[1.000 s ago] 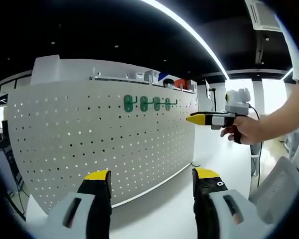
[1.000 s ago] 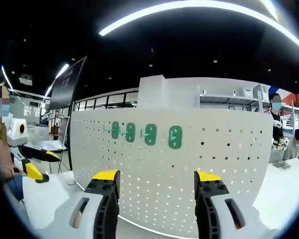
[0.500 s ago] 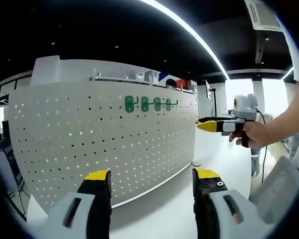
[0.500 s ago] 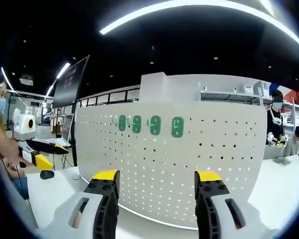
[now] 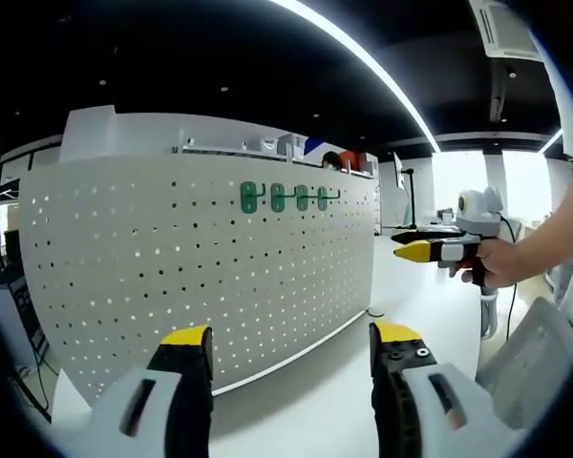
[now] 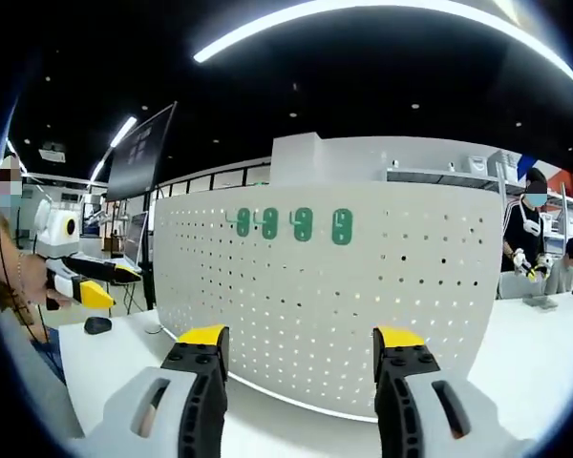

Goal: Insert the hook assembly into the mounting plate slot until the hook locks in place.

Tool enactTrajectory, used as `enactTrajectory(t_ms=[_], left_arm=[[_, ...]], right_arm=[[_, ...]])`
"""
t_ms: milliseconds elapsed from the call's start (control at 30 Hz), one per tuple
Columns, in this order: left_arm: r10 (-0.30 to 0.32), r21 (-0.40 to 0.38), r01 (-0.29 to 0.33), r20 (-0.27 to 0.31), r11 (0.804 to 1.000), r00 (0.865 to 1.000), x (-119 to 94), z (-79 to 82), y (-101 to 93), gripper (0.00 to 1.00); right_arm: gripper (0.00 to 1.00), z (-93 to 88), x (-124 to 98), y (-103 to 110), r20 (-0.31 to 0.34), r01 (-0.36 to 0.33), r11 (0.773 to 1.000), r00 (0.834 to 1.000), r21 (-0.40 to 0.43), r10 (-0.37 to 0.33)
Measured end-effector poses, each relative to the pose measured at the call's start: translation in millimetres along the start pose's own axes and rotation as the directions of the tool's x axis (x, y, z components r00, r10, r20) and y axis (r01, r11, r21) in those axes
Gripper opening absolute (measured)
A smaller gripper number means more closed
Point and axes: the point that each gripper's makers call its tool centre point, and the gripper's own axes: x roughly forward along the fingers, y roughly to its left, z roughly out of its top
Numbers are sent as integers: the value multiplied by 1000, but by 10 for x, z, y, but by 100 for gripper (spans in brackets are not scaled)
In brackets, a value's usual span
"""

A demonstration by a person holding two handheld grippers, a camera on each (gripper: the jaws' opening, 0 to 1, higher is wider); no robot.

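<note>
Four green hooks (image 6: 291, 224) sit in a row high on the upright pegboard (image 6: 363, 305), far beyond both grippers; right gripper (image 6: 301, 348) faces it squarely, left gripper (image 5: 286, 348) obliquely, both wide open, holding nothing

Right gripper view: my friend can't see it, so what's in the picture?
A white pegboard stands on a white table, with four green hooks in a row near its top. The open right gripper points at it, holding nothing.
</note>
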Motion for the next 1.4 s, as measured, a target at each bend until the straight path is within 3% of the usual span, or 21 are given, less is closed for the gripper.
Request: enactTrajectory(t_ms=[633, 1400], left_arm=[[13, 4, -13, -17, 1000, 1000, -237, -95, 27, 71], [48, -29, -49, -49, 998, 998, -581, -364, 125, 81]], right_arm=[[62, -224, -254, 124, -33, -14, 1000, 999, 17, 15], [66, -433, -584, 211, -78, -32, 999, 996, 22, 33]])
